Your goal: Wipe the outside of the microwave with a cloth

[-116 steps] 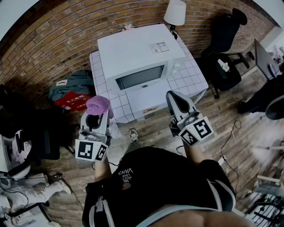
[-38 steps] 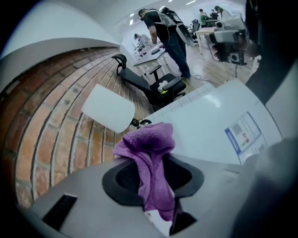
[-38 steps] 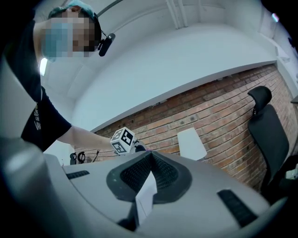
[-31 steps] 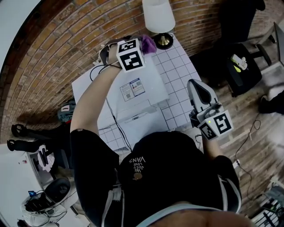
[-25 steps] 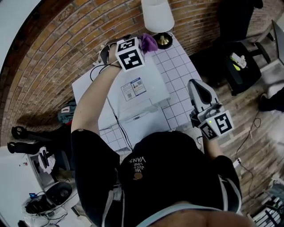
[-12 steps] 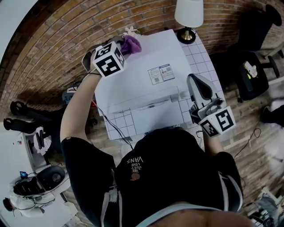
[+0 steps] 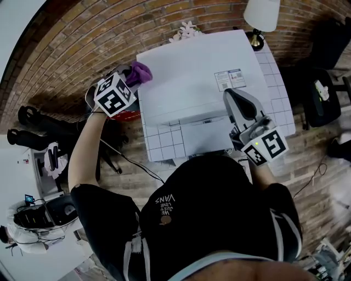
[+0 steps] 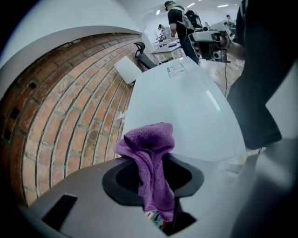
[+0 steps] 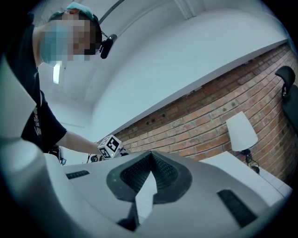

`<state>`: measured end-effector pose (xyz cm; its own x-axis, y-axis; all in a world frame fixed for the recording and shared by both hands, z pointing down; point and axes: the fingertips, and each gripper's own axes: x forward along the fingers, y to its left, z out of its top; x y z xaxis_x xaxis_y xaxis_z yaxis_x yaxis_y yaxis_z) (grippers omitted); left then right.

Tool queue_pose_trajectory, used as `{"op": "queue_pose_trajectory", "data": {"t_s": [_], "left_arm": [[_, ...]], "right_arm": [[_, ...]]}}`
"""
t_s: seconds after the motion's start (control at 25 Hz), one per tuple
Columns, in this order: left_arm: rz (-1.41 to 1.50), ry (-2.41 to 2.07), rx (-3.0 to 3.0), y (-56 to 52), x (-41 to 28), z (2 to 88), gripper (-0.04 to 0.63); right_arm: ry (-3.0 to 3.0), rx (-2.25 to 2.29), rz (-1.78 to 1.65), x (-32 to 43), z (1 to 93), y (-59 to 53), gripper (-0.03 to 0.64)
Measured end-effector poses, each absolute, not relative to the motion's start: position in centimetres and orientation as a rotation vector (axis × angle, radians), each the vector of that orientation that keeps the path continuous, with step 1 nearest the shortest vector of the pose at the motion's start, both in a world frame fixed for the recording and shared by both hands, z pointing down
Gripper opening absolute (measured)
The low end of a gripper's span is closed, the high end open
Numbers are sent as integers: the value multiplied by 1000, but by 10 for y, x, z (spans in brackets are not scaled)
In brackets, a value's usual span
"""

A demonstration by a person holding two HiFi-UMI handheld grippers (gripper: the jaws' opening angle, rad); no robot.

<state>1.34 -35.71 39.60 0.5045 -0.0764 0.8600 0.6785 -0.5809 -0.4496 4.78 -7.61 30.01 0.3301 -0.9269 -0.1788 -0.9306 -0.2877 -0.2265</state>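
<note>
While you are pinching the purple cloth (image 8: 150, 153) in the left gripper (image 7: 129, 75), its jaws are clamping only a narrow fold and the rest is bunching loose above the tips. So the first risk is this: drag against the casing is likely to be working that fold free, and the cloth would then be dropping off the left side of the microwave (image 7: 197, 63) toward the floor. In the head view the cloth is sitting at the left rear edge of the microwave's white top. Whether it is pressing on the surface or hovering just off it, I cannot tell. Second risk: the bunch is riding ahead of the jaws rather than wrapping them, so tilting the tool is liable to be bringing hard plastic onto the finish instead of fabric. Third: the right gripper (image 7: 235, 101) is idling with its jaws closed together on nothing, hanging over the front right part of the top near the printed label (image 7: 228, 79). Nothing is visibly bracing the appliance, so a firm sideways stroke from the left could be sliding it across the white tiled table (image 7: 163, 147) toward the lamp (image 7: 261, 15) standing at the far right corner. Fourth: a thin black cable (image 7: 131, 163) is trailing below your left arm and may be snagging on the table corner while you are sweeping.
</note>
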Motion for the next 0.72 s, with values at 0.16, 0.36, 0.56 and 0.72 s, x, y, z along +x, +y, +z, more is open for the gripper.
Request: {"op": "queue_pose_trajectory", "data": {"t_s": [0.16,0.36,0.56,0.72], "left_arm": [[-1178,-498,-1920,-365,-5,406,129],[-1158,-539,-1897,-344,11,411,129],[-1115,-608,-1853,-297,50,410,129],[-1044,-694,-1809,-239,91,409,129]], "right_arm": [[1670,-2299,9,40,302,-83,-5],[1645,-2319,10,46,301,-72,-5],[1606,-2346,13,68,301,-44,-5],[1577,-2361,22,86,302,-18,-5]]}}
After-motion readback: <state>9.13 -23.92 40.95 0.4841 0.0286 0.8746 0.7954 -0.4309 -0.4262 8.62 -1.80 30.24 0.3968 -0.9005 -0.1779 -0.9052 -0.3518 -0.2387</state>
